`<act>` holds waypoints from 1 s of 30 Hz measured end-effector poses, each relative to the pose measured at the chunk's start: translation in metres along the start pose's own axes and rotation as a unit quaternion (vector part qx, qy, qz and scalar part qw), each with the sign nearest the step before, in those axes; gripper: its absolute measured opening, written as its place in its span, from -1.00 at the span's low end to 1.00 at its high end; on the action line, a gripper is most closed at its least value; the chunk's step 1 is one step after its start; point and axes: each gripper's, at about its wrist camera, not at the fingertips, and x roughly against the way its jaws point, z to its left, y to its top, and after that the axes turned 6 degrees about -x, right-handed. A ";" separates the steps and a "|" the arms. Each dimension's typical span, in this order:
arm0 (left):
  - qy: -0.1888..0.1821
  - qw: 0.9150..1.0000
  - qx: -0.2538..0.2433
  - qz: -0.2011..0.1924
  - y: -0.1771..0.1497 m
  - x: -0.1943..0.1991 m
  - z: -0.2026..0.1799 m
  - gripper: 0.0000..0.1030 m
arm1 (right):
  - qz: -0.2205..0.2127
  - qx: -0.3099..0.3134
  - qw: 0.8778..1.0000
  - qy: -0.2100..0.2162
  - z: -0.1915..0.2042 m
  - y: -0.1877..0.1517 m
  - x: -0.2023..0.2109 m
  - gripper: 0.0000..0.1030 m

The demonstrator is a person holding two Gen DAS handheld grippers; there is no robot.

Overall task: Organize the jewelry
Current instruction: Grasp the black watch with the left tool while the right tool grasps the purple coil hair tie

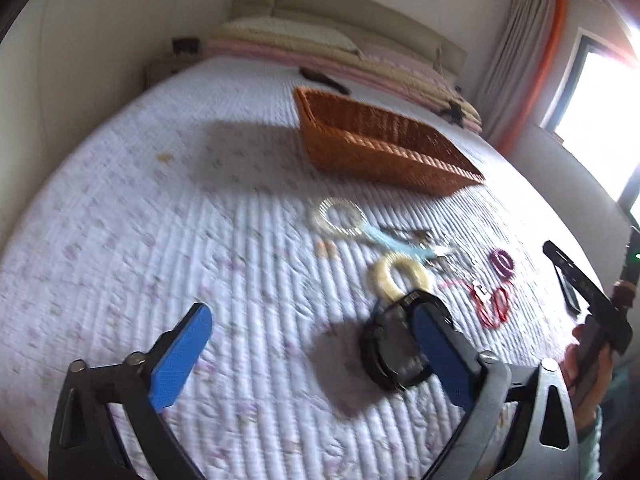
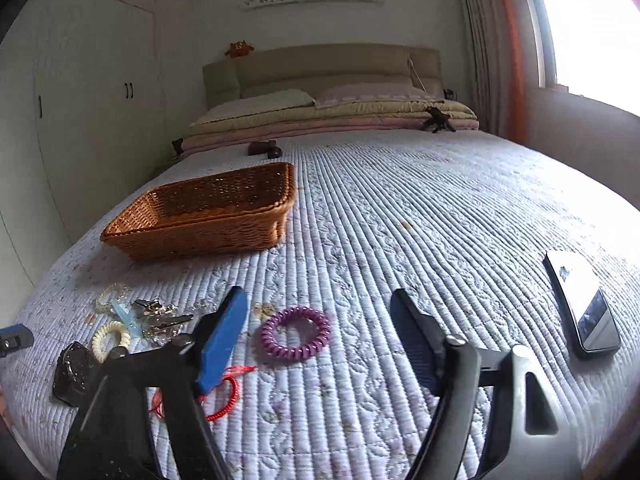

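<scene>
Jaws on your left gripper (image 1: 312, 344) and right gripper (image 2: 320, 328) gape empty; black bracelet (image 1: 394, 354) half-hidden, blurry.

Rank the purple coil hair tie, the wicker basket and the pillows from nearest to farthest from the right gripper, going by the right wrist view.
1. Purple coil hair tie, on the quilt just ahead of the right gripper, between its open fingers.
2. Wicker basket, further up the bed, to the left.
3. Pillows, at the headboard, far end.
</scene>
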 end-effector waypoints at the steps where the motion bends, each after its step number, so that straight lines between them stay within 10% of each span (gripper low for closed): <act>1: -0.015 1.000 -0.001 0.017 -0.001 -0.007 -0.004 0.59 | 0.011 0.000 1.000 -0.007 -0.005 0.000 -0.003 0.06; 7: -0.037 0.997 -0.018 0.060 -0.009 -0.025 -0.029 0.00 | 0.116 0.022 0.993 -0.005 -0.010 0.005 -0.026 -0.21; 30: 0.006 0.998 -0.037 0.059 -0.007 -0.053 -0.058 -0.75 | 0.134 0.061 0.989 0.010 0.033 -0.012 -0.071 -0.72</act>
